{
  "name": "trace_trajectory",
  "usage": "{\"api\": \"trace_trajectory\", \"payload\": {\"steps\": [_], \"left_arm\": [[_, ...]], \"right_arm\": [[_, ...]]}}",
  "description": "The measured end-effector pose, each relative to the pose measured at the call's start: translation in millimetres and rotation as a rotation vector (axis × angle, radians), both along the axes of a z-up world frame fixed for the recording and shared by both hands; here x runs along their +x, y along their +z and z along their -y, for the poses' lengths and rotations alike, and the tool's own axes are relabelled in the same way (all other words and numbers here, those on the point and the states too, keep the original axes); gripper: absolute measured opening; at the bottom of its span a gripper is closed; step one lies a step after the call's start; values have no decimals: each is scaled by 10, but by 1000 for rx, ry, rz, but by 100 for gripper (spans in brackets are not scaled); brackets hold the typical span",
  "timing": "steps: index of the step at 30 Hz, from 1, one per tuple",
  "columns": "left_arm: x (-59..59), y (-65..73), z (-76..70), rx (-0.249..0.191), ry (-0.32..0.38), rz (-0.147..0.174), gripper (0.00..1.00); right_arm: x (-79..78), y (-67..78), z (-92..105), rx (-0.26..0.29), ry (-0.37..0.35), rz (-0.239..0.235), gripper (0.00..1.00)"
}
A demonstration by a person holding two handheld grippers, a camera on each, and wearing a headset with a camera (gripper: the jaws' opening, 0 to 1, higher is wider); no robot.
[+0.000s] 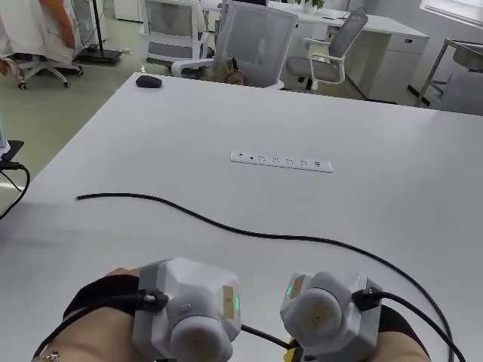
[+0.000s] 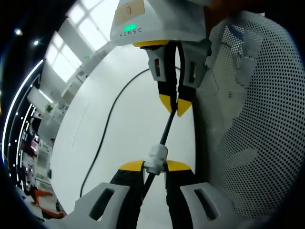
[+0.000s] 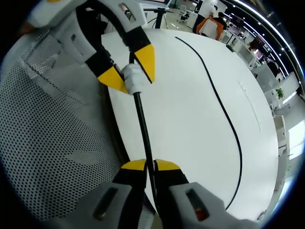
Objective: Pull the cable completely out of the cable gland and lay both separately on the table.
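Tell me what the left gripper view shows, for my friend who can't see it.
The left claw grips a white plastic fitting with a black cable running through it. Higher in the picture, the right claw pinches that cable, and the rest of it trails across the white table.

A black cable (image 1: 226,226) and a white cable gland (image 2: 156,157) against a white table (image 1: 392,196). The left gripper (image 2: 155,168) and the right gripper (image 3: 148,167) have pale grey shells, green lights and yellow-tipped black jaws. A white mesh panel (image 2: 257,143) carries a pattern of dark dots.
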State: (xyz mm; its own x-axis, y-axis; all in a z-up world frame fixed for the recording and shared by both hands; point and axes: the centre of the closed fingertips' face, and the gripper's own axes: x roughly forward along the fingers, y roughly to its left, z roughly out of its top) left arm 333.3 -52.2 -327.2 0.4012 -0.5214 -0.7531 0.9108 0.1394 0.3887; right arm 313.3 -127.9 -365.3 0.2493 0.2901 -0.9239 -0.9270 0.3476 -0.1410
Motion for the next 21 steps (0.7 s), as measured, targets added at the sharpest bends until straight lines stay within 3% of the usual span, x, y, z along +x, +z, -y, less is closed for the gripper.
{"api": "trace_trajectory", "payload": {"steps": [6,10,14,21], "left_arm": [[-5,-20,-6,9,-5,-1,18],[11,-32,-9,7,-6,-1,18],[2,-42,-7,14,-11,-2,18],[16,-49,-12,13,-11,-2,18]], "right_arm": [[-34,-23,12,-19,16,-12,10],[-40,56,-168,56,59,6,14],[-17,138,-284,86,119,56,16],[40,235,-352,129,124,99,13]]}}
